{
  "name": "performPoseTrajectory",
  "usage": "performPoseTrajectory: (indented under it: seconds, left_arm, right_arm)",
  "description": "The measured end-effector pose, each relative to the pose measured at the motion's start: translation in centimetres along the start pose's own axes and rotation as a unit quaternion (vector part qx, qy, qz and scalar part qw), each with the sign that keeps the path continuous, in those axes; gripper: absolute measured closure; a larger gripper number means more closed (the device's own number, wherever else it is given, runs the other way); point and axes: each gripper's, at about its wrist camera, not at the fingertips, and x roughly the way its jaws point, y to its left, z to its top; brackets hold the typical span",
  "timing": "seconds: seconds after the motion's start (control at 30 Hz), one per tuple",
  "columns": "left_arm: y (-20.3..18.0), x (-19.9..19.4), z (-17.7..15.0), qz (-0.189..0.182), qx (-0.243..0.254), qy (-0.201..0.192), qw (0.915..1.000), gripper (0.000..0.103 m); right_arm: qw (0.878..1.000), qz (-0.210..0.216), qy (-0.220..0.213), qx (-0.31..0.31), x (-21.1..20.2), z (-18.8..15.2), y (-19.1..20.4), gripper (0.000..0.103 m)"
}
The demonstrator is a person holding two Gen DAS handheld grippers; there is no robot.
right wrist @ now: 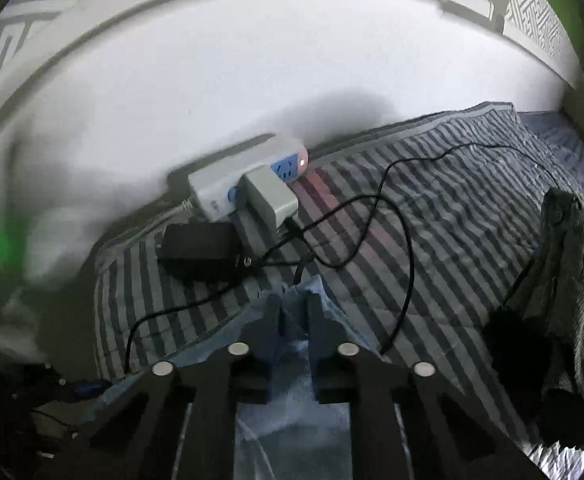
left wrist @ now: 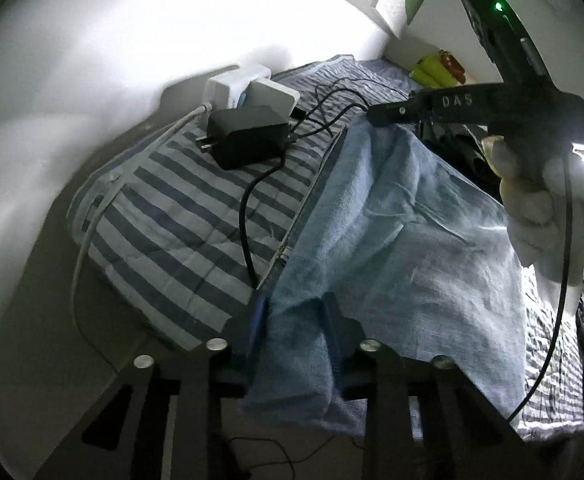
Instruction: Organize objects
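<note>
— What's on the bed point(left wrist: 163, 200) right now?

— I see a light blue cloth point(left wrist: 396, 216) spread across the striped bedding, with a white power strip point(right wrist: 247, 176) against the wall, a grey adapter point(right wrist: 269, 196) plugged into it, and a black power brick point(left wrist: 247, 136) lying just beside them, cables trailing over the stripes.

— And your left claw point(left wrist: 296, 320)?

— Narrow, pinching the near edge of the cloth; a fold bunches up between the fingers.

— The right claw point(right wrist: 294, 312)?

— Nearly shut, nipping the cloth's far corner. From my left camera I see it held by a gloved hand point(left wrist: 532, 208).

— Any containers?

— I can't make out any.
</note>
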Motion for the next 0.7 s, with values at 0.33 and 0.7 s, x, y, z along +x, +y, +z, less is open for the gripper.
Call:
performPoseTrajectory:
  seconds: [0.33,0.7]
  left_arm:
    - [-2.3,-1.3,1.7,0.041,0.036,-0.033,0.998,0.071]
    - [-12.9,1.9,1.5,-0.063,0.132,0.002,0.9892,0.04]
  right_arm:
    - [0.995,0.032,-0.063,0.068,-3.0,1.7,-2.8,0.102]
    - [0.99,-0.007,-0.024,0.138,-11.4,-12.6,-13.2,0.074]
